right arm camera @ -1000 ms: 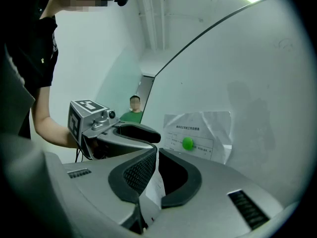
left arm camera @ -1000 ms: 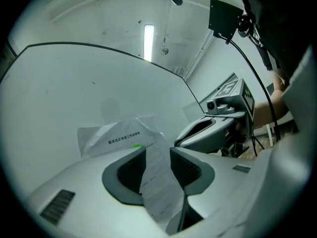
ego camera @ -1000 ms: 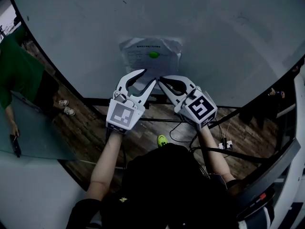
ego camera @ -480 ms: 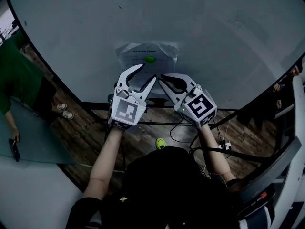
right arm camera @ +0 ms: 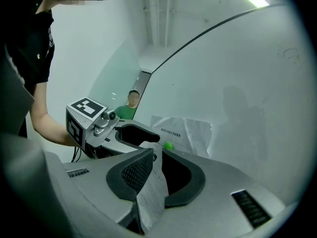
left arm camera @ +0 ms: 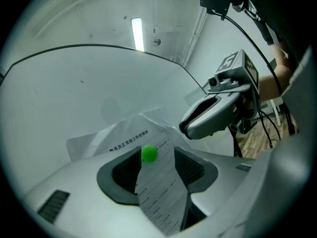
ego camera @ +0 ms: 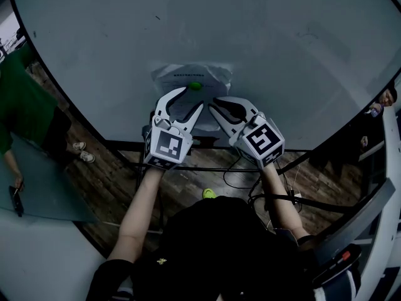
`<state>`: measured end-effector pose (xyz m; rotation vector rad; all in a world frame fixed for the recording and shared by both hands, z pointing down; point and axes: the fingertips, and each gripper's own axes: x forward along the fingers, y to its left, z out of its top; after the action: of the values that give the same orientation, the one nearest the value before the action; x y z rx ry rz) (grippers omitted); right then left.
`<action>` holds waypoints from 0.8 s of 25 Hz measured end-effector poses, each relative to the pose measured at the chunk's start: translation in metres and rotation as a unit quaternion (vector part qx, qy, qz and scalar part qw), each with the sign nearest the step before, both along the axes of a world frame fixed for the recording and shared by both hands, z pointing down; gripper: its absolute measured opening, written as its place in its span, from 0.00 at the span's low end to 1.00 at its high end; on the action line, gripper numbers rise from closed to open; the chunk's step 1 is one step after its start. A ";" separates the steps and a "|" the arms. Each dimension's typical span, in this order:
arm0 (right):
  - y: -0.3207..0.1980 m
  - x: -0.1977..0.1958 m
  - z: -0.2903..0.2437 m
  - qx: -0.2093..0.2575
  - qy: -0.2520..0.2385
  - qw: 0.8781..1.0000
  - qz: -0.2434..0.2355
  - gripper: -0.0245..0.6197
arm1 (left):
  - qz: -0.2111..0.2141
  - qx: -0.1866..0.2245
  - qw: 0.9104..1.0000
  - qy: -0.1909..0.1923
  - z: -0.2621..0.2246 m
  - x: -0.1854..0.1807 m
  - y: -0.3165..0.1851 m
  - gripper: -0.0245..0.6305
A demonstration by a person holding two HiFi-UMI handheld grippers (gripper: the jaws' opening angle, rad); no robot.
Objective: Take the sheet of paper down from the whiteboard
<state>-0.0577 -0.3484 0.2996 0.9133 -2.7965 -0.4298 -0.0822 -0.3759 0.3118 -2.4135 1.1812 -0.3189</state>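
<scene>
Evidently the sheet (ego camera: 182, 74) hangs on the whiteboard (ego camera: 282, 36), pinned by a green magnet (ego camera: 195, 85).
Below the magnet, the left claw (ego camera: 191, 100) has just been opening and gapes wide, with the sheet's lower edge loose between its jaws. Beside it, the right claw (ego camera: 220, 105) has also been opening and straddles the paper unpinched, probably to regrip before pulling.

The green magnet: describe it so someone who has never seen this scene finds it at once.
Find the large whiteboard filling the top of the head view. Low in its middle hangs one crinkled sheet of paper. The green magnet is the small round dot near the sheet's top, the only bright colour there.
</scene>
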 end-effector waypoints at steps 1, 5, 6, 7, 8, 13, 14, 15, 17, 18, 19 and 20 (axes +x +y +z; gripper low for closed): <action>0.000 0.000 -0.002 0.003 0.002 1.000 0.001 0.14 | -0.002 0.006 1.000 0.000 -0.002 0.000 0.000 0.37; 0.005 0.001 -0.007 0.011 0.010 1.000 0.006 0.15 | -0.025 0.032 0.999 -0.014 -0.005 -0.005 -0.002 0.37; 0.004 0.002 -0.007 0.011 0.011 1.000 0.007 0.15 | -0.029 0.034 0.999 -0.018 -0.004 -0.005 -0.004 0.37; 0.003 0.002 -0.008 0.012 0.011 1.000 0.007 0.15 | -0.031 0.034 0.999 -0.020 -0.004 -0.004 -0.006 0.37; 0.001 0.003 -0.008 0.012 0.011 1.000 0.008 0.15 | -0.034 0.035 0.999 -0.022 -0.003 -0.004 -0.009 0.37; -0.005 0.004 -0.009 0.015 0.015 1.000 0.007 0.15 | -0.047 0.042 0.997 -0.038 -0.001 -0.001 -0.017 0.37; -0.005 0.004 -0.009 0.015 0.015 1.000 0.007 0.15 | -0.049 0.045 0.997 -0.039 -0.001 -0.001 -0.017 0.37; -0.005 0.005 -0.010 0.015 0.015 1.000 0.008 0.15 | -0.051 0.046 0.997 -0.041 -0.002 0.000 -0.018 0.37; -0.006 0.006 -0.010 0.015 0.016 1.000 0.008 0.15 | -0.055 0.050 0.996 -0.042 -0.002 0.001 -0.021 0.37; -0.007 0.006 -0.010 0.016 0.016 1.000 0.009 0.15 | -0.058 0.052 0.996 -0.042 -0.002 0.001 -0.022 0.37; -0.007 0.006 -0.010 0.016 0.016 1.000 0.009 0.15 | -0.061 0.055 0.996 -0.041 -0.002 0.001 -0.023 0.37; -0.008 0.007 -0.011 0.017 0.016 1.000 0.009 0.15 | -0.065 0.058 0.995 -0.040 -0.002 0.001 -0.023 0.37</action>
<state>-0.0508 -0.3561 0.2891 0.9288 -2.7580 -0.4854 -0.0809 -0.3989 0.3095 -2.2088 1.2868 -0.3719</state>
